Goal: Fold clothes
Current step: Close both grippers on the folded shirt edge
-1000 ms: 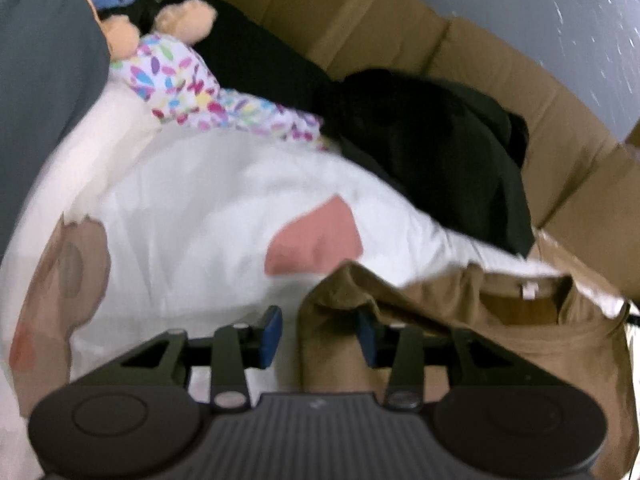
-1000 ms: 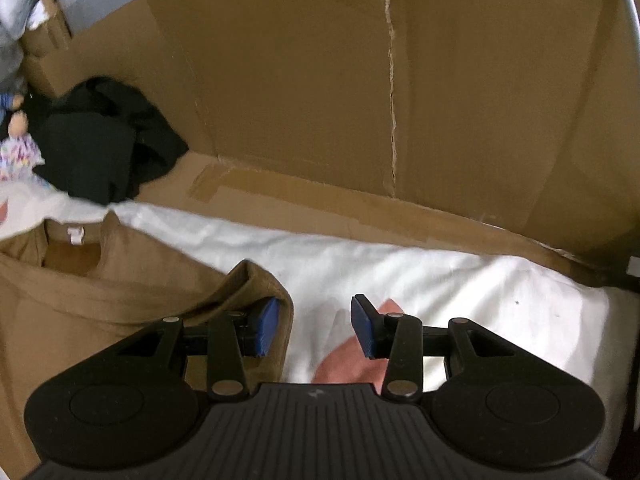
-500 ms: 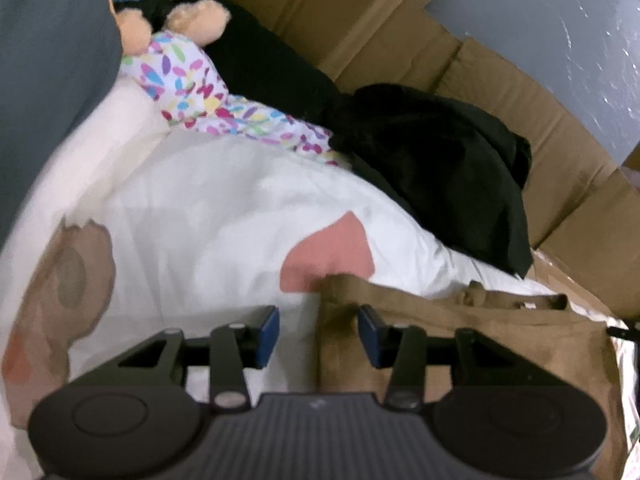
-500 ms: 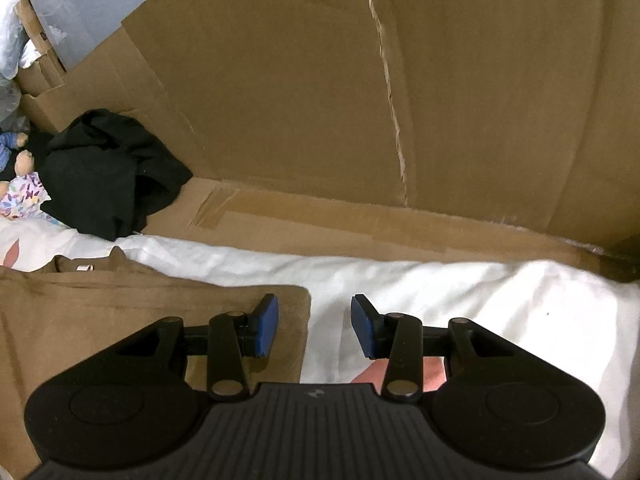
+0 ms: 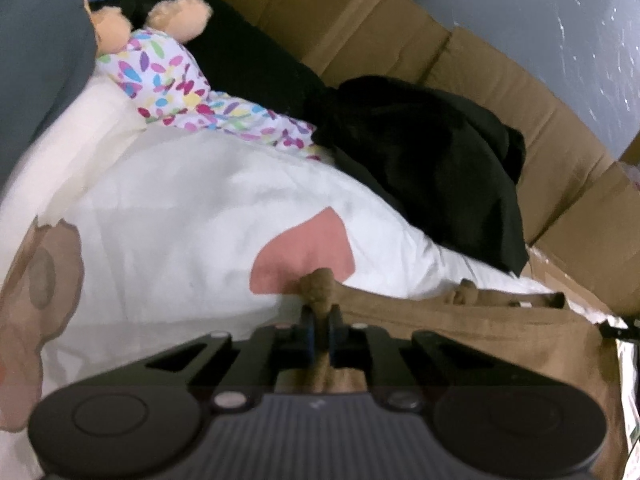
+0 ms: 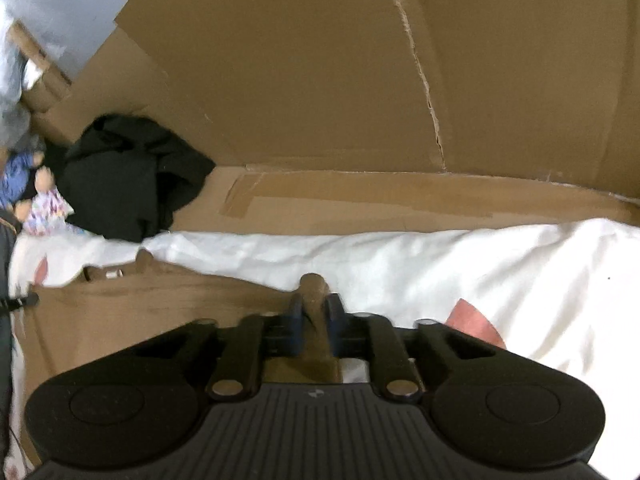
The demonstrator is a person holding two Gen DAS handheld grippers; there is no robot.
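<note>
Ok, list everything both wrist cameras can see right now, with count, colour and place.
brown shirt: 1, brown, flat on the sheet, pinched at both near corners
sheet: 1, white with pink patches, under the shirt
black garment: 1, black, heaped behind the sheet
doll: 1, multicoloured print, far left
cardboard: brown, behind and around
left gripper: 1, black, shut on the shirt
right gripper: 1, black, shut on the shirt

White bedsheet [image 5: 180, 220] with pink patches, cardboard panels [image 6: 320, 80], teddy bear [image 5: 152, 12]
</note>
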